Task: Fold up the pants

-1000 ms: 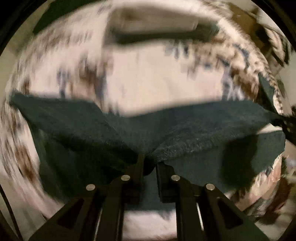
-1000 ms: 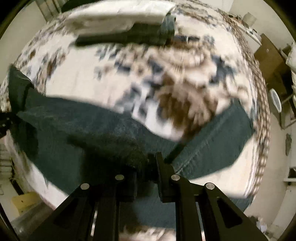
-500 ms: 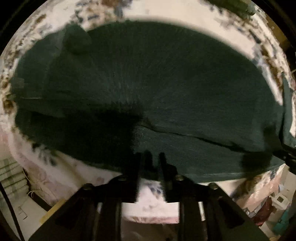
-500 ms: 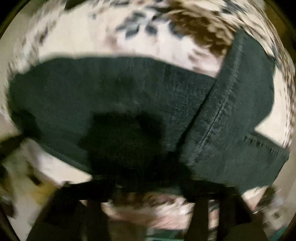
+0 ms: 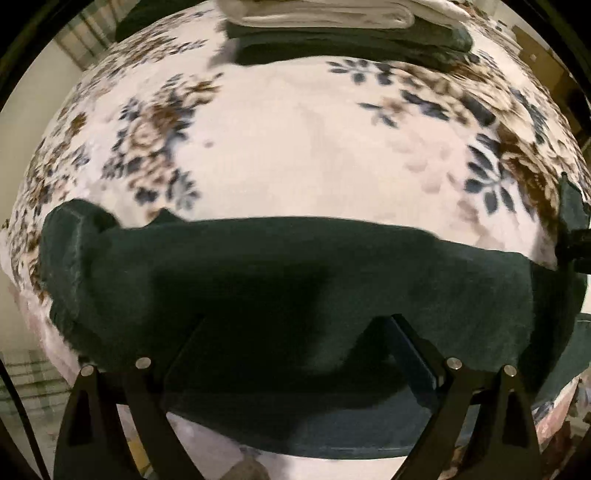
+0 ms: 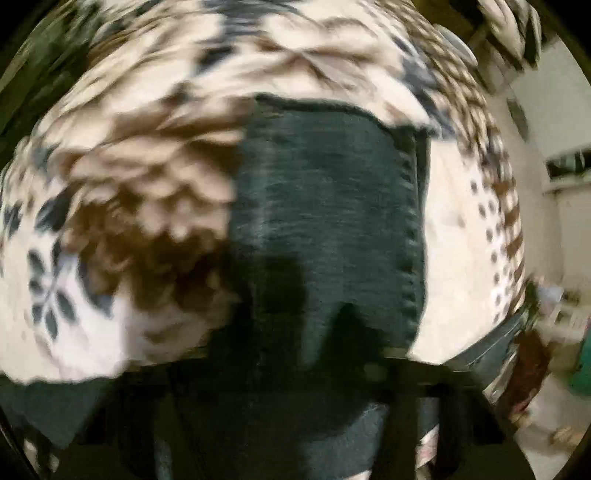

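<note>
On floral bedspread [image 5: 295,147]: dark pants [image 5: 295,266], folded stack [image 5: 332,33] beyond.
Left gripper [image 5: 295,332] opening wide, holding nothing; right gripper [image 6: 295,398] closing, blurred, grip unclear; no legible writing.

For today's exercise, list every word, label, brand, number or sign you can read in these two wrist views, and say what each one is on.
None can be read.
Dark green denim pants: no label or tag shows.
Floral white, brown and blue blanket: pattern only.
Folded stack of white and dark cloth: no print shows.
The right wrist view is too blurred to show any text.

One pants [image 5: 295,280], one blanket [image 5: 295,147]
</note>
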{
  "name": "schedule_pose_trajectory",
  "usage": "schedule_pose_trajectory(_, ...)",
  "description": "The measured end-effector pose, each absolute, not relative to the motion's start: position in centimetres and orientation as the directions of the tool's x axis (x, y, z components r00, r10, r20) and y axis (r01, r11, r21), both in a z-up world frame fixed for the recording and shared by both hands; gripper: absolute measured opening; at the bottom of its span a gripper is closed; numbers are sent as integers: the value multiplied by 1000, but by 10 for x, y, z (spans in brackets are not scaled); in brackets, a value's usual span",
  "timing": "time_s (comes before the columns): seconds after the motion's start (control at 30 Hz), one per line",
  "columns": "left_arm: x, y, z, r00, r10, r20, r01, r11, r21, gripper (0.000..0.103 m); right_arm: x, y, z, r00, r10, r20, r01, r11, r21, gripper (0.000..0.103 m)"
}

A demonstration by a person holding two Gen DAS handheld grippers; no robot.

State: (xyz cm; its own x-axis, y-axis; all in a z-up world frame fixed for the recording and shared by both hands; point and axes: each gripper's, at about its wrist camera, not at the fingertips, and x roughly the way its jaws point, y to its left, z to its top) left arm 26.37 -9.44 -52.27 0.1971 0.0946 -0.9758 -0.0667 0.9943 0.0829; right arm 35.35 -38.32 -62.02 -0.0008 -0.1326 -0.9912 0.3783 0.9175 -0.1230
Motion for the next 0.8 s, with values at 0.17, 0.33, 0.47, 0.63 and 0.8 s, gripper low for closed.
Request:
schedule_pose_trajectory(0.17, 255, -121, -517, 197, 52, -979, -35, 998, 46, 96, 266, -444, -568, 103, -98, -990, 645, 764, -9, 9)
schedule_pose_trajectory(0.33, 229, -153, -523, 160, 4, -987, 12, 1000, 6, 96, 176, -492, -603, 116, 177, -977, 825, 531, 194, 19)
schedule_pose_trajectory(0.47, 215, -174, -531, 125, -23, -992, 63, 998, -15, 96, 138, -505, -619, 343, 300, -890, 852, 301, 430, 36)
schedule_pose_trajectory(0.63, 209, -179, -533, 118, -22, -993, 92, 996, -12, 96, 123, -525, -638, 384, 255, -888, 873, 214, 439, 37)
schedule_pose_trajectory(0.8, 209, -155, -535, 120, -6, -993, 53, 999, 0, 96, 145, -531, -638, 310, 118, -943, 871, 361, 332, 5)
